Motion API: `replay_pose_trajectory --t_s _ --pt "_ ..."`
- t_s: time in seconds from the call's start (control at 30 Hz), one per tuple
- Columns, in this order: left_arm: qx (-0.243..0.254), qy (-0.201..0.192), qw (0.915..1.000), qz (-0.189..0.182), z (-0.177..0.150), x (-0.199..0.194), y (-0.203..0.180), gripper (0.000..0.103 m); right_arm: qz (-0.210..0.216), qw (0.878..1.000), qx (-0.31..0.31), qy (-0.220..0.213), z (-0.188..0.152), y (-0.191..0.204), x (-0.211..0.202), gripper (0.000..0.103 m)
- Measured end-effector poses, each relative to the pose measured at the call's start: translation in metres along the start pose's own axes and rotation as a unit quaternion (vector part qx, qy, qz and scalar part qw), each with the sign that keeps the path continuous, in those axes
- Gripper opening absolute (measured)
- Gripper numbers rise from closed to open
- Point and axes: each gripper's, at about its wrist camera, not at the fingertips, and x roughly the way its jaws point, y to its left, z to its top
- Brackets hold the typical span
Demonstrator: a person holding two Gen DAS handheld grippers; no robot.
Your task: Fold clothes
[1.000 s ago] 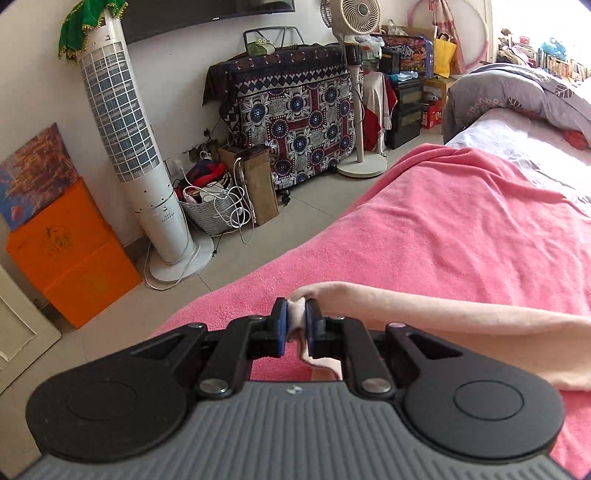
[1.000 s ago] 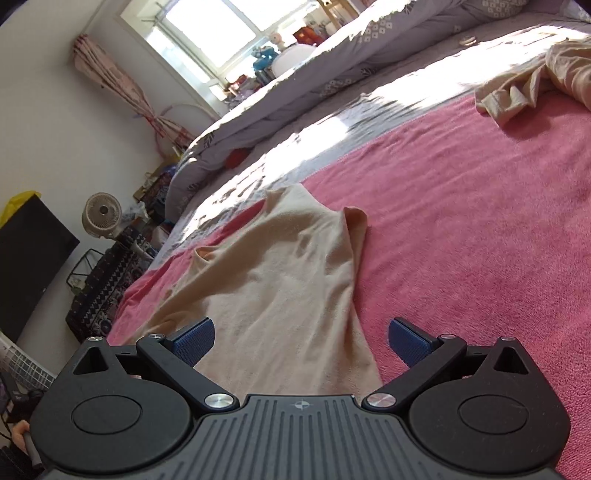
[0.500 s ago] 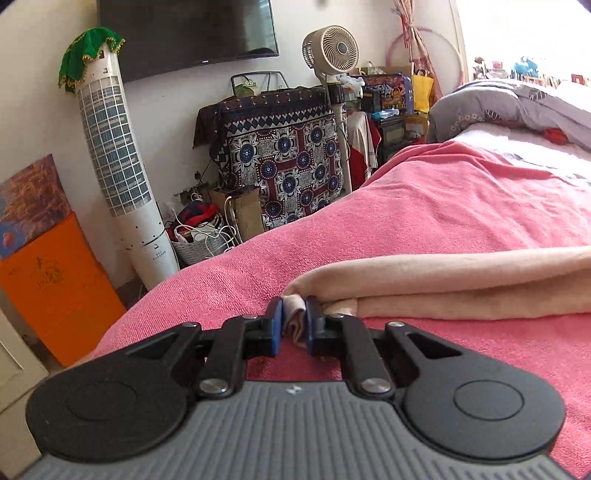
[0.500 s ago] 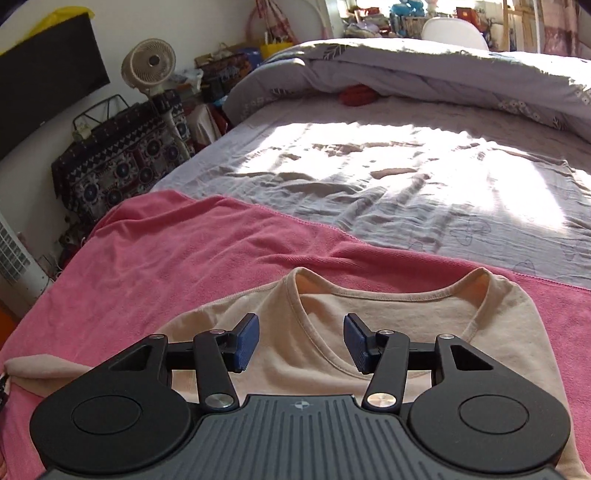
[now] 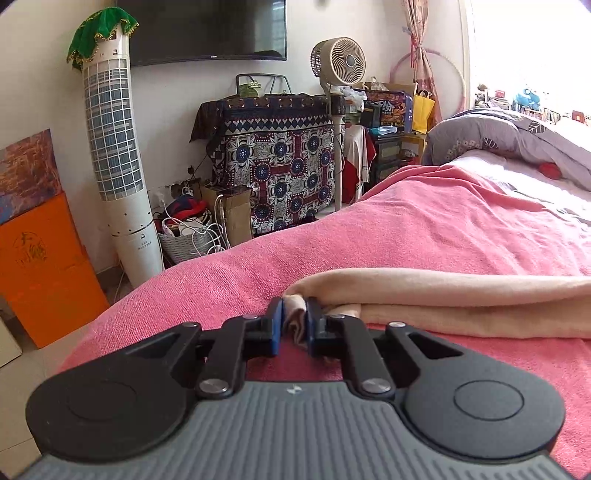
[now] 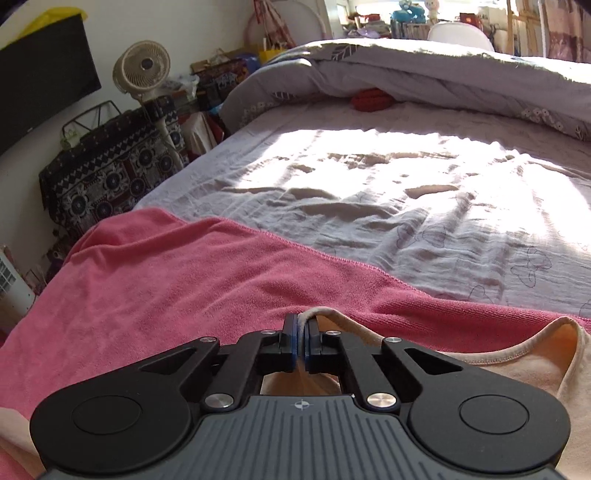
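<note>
Shirt (image 6: 535, 369) lies on towel (image 6: 184, 280), towel on bed (image 6: 406, 206); duvet (image 6: 443, 74) behind; fan (image 5: 341, 62) left of bed.

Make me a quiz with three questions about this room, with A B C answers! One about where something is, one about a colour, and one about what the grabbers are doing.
1. Where does the beige shirt lie?
A. on the pink blanket
B. on the floor
C. on a chair

2. What colour is the cloth cap on the tall tower fan?
A. blue
B. green
C. yellow

3. What is the right gripper doing?
A. standing wide open
B. holding a sock
C. pinching the shirt's neckline

Answers:
1. A, pink blanket shows all around the shirt.
2. B, the cap is green with gold trim.
3. C, its jaws have just closed and the collar edge sits between the pads; the left gripper pinches the shirt too.
</note>
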Motion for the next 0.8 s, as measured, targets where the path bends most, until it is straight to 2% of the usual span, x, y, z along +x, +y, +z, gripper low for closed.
replay_pose_trajectory --t_s 0.07,0.1,0.17,0.27,0.3,0.4,0.47,0.5,0.53,0.57,0.63,0.8 --pt "-0.008 -0.01 0.9999 -0.001 0.013 -0.002 0.002 0.018 -0.009 0.999 0.015 -0.036 0.008 -0.006 -0.007 0.006" --pt "-0.008 -0.028 0.9996 0.003 0.023 -0.004 0.002 0.018 -0.008 0.998 0.033 -0.059 0.012 -0.012 -0.012 0.006" --pt "-0.011 -0.059 0.9982 -0.002 0.042 -0.003 0.0 0.022 0.013 0.991 0.086 -0.101 0.02 -0.028 -0.02 0.006" --pt "-0.005 -0.09 0.9959 0.009 0.064 0.014 -0.01 0.022 0.023 0.98 0.141 -0.138 0.027 -0.045 -0.018 0.006" --pt "-0.006 -0.091 0.9956 0.017 0.066 0.026 -0.014 0.022 0.021 0.977 0.159 -0.14 0.028 -0.051 -0.011 0.006" --pt "-0.029 -0.033 0.999 0.01 0.059 0.07 -0.017 0.022 0.009 0.974 0.195 -0.114 0.026 -0.064 0.021 0.008" --pt "-0.054 0.012 0.9985 0.002 0.056 0.092 -0.015 0.023 -0.042 0.987 0.145 -0.063 0.018 -0.053 0.05 0.02" --pt "-0.08 -0.005 0.9966 -0.017 0.053 0.089 -0.007 0.027 -0.07 0.991 0.11 -0.036 0.012 -0.045 0.065 0.025" --pt "-0.094 0.011 0.9952 -0.022 0.052 0.094 -0.002 0.028 -0.092 0.993 0.071 -0.024 0.008 -0.036 0.073 0.029" --pt "-0.1 0.013 0.9946 -0.025 0.052 0.095 0.0 0.028 -0.104 0.994 0.027 -0.032 0.006 -0.022 0.072 0.056" --pt "-0.104 0.015 0.9941 -0.027 0.052 0.096 0.002 0.028 -0.097 0.995 -0.014 -0.013 0.008 -0.004 0.069 0.098" --pt "-0.096 0.016 0.995 -0.02 0.051 0.097 0.0 0.03 -0.062 0.998 -0.008 -0.025 0.022 0.004 0.021 0.103"
